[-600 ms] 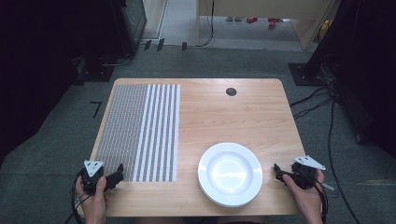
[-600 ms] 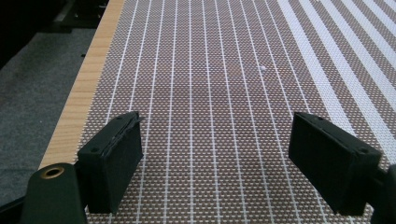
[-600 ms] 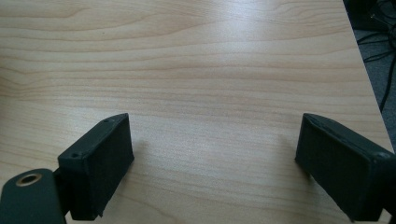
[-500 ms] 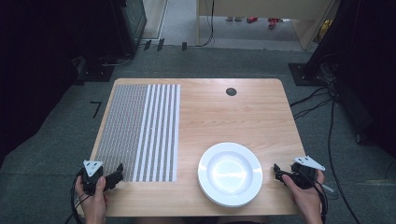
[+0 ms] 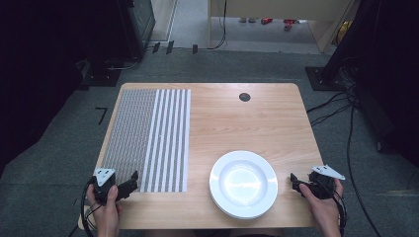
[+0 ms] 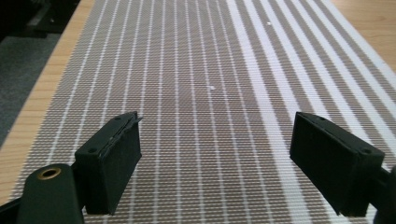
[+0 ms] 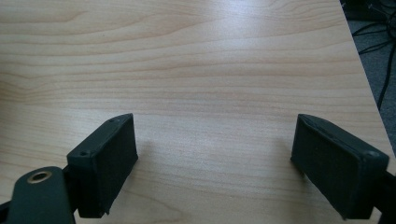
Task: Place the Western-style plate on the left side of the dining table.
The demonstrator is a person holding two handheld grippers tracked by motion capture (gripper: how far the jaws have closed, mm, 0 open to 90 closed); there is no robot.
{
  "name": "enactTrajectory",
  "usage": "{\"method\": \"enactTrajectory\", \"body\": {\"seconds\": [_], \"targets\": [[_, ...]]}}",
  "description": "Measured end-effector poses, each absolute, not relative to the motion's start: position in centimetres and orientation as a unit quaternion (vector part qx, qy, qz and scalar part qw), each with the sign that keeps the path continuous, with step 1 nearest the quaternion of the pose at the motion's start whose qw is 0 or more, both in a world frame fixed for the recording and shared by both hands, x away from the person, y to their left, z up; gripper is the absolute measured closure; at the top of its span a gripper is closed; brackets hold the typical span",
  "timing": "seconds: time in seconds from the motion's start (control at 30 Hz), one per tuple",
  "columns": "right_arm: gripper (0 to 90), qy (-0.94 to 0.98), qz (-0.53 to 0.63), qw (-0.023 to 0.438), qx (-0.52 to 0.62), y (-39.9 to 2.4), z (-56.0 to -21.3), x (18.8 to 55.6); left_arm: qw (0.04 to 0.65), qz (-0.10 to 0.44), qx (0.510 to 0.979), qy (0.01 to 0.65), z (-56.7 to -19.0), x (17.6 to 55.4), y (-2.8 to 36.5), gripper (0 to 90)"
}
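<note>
Glossy white ceramic-looking plate [image 5: 243,183]; woven, ribbed mat [image 5: 148,138]; smooth matt wood-grain table [image 5: 247,123].

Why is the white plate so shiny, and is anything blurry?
In the high view the plate catches glare from overhead light, and the room around the table is dark. In the left gripper view the striped mat softens far away. In the right gripper view the wood shows a pale sheen at the top.

On the table [image 5: 237,118], the placemat [image 5: 148,136] lies left, the plate [image 5: 243,183] near-right.
</note>
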State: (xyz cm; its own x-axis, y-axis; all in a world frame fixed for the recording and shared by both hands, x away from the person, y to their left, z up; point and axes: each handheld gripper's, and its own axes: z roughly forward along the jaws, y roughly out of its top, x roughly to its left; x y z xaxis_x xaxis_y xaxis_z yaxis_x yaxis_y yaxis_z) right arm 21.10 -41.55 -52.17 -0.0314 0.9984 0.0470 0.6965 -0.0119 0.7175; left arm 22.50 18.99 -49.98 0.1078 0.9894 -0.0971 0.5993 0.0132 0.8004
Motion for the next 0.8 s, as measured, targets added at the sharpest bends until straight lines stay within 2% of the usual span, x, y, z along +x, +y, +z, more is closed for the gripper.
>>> {"method": "enactTrajectory", "body": {"seconds": [0.53,0.67,0.8], "targets": [[14.3,0.641,0.328,0.252,0.647,-40.8,-51.3,20.5,0.386,0.24,0.665,0.592,-49.5,22.7,14.8,16.8],[14.4,0.627,0.352,0.237,0.653,-40.3,-50.9,20.3,0.393,0.233,0.669,0.586,-49.4,22.7,13.6,16.8],[14.4,0.626,0.356,0.245,0.649,-39.7,-50.4,20.0,0.393,0.229,0.676,0.579,-49.4,22.8,12.7,16.8]]}}
